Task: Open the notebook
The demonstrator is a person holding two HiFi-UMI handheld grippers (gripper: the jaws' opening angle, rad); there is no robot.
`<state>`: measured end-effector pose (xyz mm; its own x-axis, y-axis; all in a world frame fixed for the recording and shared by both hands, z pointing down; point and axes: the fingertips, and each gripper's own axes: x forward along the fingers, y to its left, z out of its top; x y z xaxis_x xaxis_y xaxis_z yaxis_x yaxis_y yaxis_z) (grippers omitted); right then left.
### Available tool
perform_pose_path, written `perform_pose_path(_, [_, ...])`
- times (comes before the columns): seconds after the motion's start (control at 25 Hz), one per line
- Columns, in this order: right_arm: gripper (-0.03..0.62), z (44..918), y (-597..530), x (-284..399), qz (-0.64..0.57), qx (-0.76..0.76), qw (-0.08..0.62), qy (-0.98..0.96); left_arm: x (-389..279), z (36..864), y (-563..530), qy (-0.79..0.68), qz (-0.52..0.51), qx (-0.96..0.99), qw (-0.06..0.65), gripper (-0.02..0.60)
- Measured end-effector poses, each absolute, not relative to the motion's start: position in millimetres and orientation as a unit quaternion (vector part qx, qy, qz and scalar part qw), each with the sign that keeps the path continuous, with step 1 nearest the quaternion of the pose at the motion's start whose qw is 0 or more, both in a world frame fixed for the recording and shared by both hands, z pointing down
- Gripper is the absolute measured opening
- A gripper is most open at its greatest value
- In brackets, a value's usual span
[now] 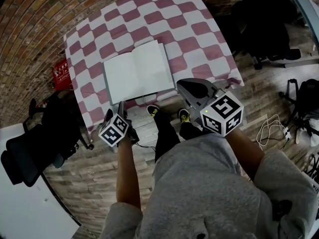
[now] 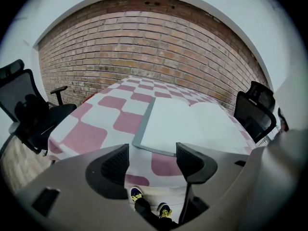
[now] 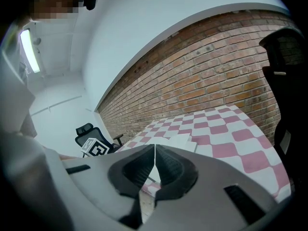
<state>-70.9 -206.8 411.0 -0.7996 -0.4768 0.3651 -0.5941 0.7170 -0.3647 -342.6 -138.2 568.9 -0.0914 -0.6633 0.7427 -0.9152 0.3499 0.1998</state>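
Surface (image 1: 199, 44) chequered pink and white; notebook (image 1: 137, 71) pages plain white, cover edge grey; wall (image 2: 144, 47) red-brown brick; chair (image 2: 29, 114) black; shoes (image 1: 184, 116) yellow and black

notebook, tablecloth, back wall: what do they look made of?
Notebook: matte white paper pages, blank. A thin grey cover edge shows, card or plastic, can't tell. Tablecloth: pink-and-white checked cloth or vinyl; it drapes over the edge in soft folds. Wall: bare red-brown brick, matte, with visible mortar lines.
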Motion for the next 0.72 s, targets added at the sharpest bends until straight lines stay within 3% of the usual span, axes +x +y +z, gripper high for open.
perform_pose_path(0.36, [0.029, 403, -204, -55, 0.229, 0.299, 0.116, -0.919, -314, 545, -142, -0.702, 0.146, 0.586, 0.377, 0.295])
perform_pose_path(0.72, [0.029, 386, -201, -39, 0.216, 0.302, 0.100, -0.923, -268, 482, -147, -0.689, 0.142, 0.646, 0.297, 0.295])
